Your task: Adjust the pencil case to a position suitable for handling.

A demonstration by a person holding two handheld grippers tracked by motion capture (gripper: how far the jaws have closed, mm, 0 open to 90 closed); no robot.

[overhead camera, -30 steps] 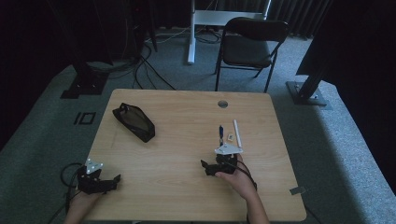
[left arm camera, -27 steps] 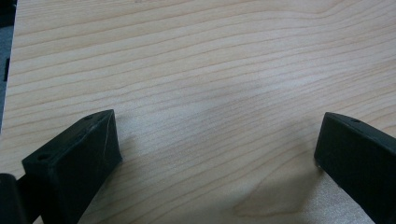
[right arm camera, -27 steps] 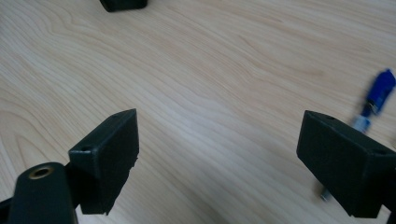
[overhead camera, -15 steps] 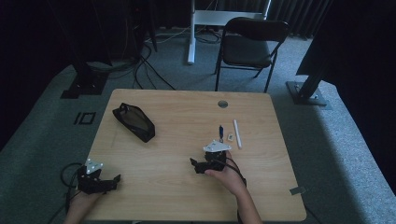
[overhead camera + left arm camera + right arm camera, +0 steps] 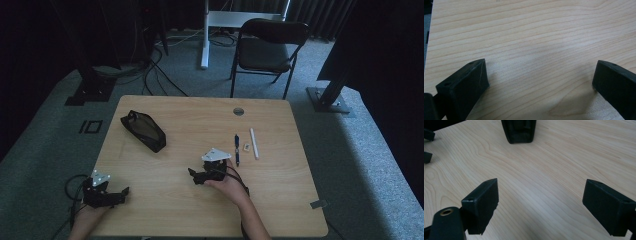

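- The black pouch (image 5: 143, 131) is a long, soft, dark case with a slightly shiny mesh-like side; it lies flat and slantwise on the pale wooden bench (image 5: 200, 210), toward the far left part of the top; in the right gripper view its blunt dark end (image 5: 518, 130) sits at the top, straight ahead of the jaws.
- The right claw (image 5: 196, 176) lies on the bench on the near right side of the pouch, well apart from it and aimed toward it; a hand (image 5: 225, 182) grips it from behind; in its own view (image 5: 541, 202) the two black jaws stand spread wide, with bare wood grain between them; it holds nothing.
- The left claw (image 5: 120, 194) rests at the near left corner of the bench, on the near side of the pouch and well apart from it; its own view (image 5: 540, 80) shows the jaws spread wide just above plain wood; nothing is pinched between them; a cable (image 5: 72, 187) loops off the bench edge beside it.
- A dark blue pen (image 5: 237, 149), a small eraser-like piece (image 5: 246, 147) and a white pen (image 5: 254, 143) lie side by side far to the right of the pouch, just beyond the right claw's grey plate; none of them touches a claw.
- A round grommet hole (image 5: 238, 111) marks the far edge of the bench, to the right of the pouch; a black chair (image 5: 267, 50) stands on the carpet beyond it.
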